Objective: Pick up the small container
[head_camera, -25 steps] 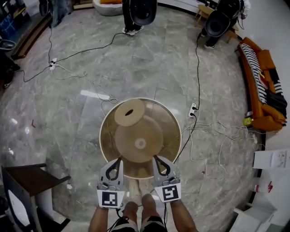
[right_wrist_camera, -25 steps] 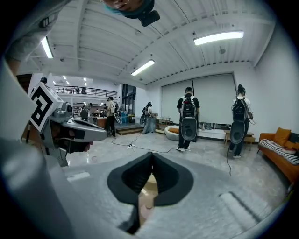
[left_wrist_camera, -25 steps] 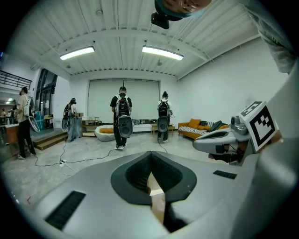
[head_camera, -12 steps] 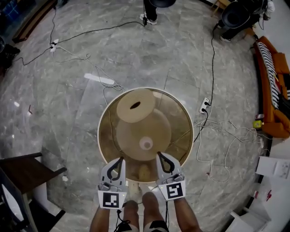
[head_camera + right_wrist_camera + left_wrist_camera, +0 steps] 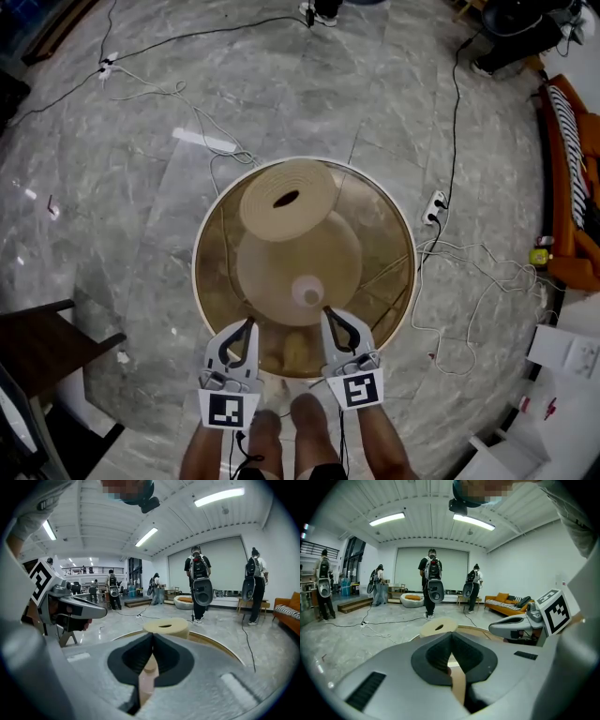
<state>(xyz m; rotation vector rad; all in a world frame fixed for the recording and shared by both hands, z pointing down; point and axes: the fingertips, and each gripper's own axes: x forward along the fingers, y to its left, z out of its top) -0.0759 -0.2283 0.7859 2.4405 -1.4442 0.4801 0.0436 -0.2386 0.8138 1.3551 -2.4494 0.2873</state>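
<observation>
The small container [image 5: 286, 199] stands, seemingly, well beyond the right hand-held gripper [image 5: 325, 310].

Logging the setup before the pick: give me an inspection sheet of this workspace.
Surface: round amber glass table, on marble floor.
Job's things: beige round container, oval hole on top, far half of table, untouched.
Clutter: small pale disc at table centre; unclear what.
Grippers: left gripper and right gripper both shut, empty, over near rim.
Cables: black cable to power strip; white leads loose on floor.
Surroundings: orange sofa, dark stool, people standing beyond.
</observation>
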